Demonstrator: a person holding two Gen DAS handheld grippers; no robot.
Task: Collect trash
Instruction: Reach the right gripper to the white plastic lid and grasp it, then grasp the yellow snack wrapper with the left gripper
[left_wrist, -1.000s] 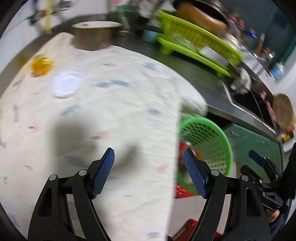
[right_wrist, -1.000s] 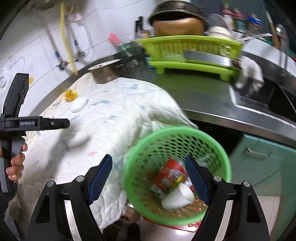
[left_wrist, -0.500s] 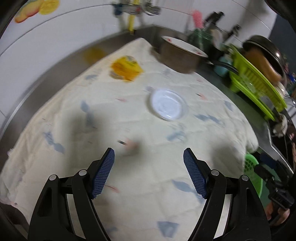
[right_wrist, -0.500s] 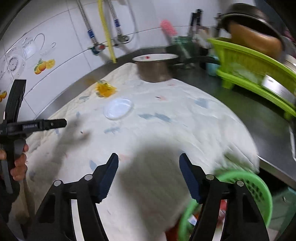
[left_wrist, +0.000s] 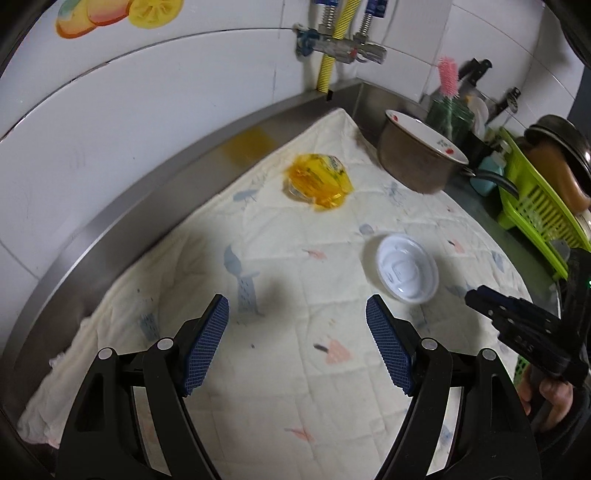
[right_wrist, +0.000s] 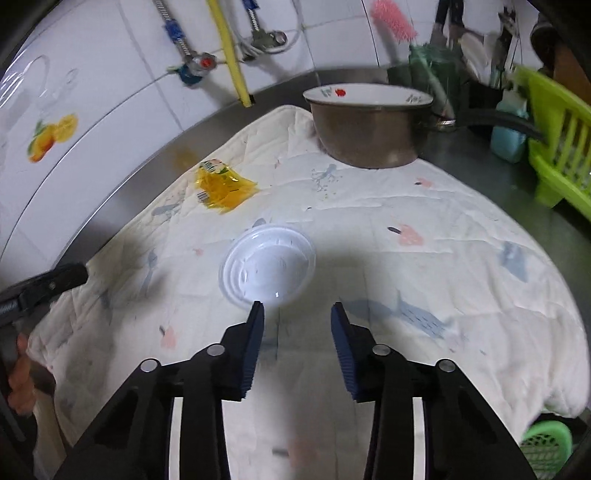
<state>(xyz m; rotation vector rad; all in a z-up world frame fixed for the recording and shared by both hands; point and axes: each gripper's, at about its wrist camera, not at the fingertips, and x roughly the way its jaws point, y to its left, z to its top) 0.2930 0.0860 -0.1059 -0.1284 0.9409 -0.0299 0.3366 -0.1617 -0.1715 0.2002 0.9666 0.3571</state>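
Note:
A white plastic lid (right_wrist: 267, 268) lies flat on the quilted cloth (right_wrist: 424, 266) that covers the counter. The lid (left_wrist: 406, 273) also shows in the left wrist view, right of centre. A crumpled yellow wrapper (left_wrist: 317, 181) rests farther back near the wall, and this wrapper (right_wrist: 223, 186) is beyond the lid. My right gripper (right_wrist: 297, 317) hovers just short of the lid, its jaws closing with nothing between them. My left gripper (left_wrist: 297, 319) is open over bare cloth, empty. The green trash basket (right_wrist: 546, 448) peeks out at the lower right.
A metal pot (right_wrist: 371, 125) with a white rim stands at the back of the cloth. A lime dish rack (left_wrist: 535, 206) and a utensil holder (right_wrist: 424, 70) sit to the right. Steel counter rim (left_wrist: 110, 229) and tiled wall bound the left. A hand (left_wrist: 550, 398) holds the other gripper.
Both grippers swung from the green basket at the counter's edge to over the cloth, towards the lid and wrapper. The right gripper's jaws narrowed; the left's stayed wide.

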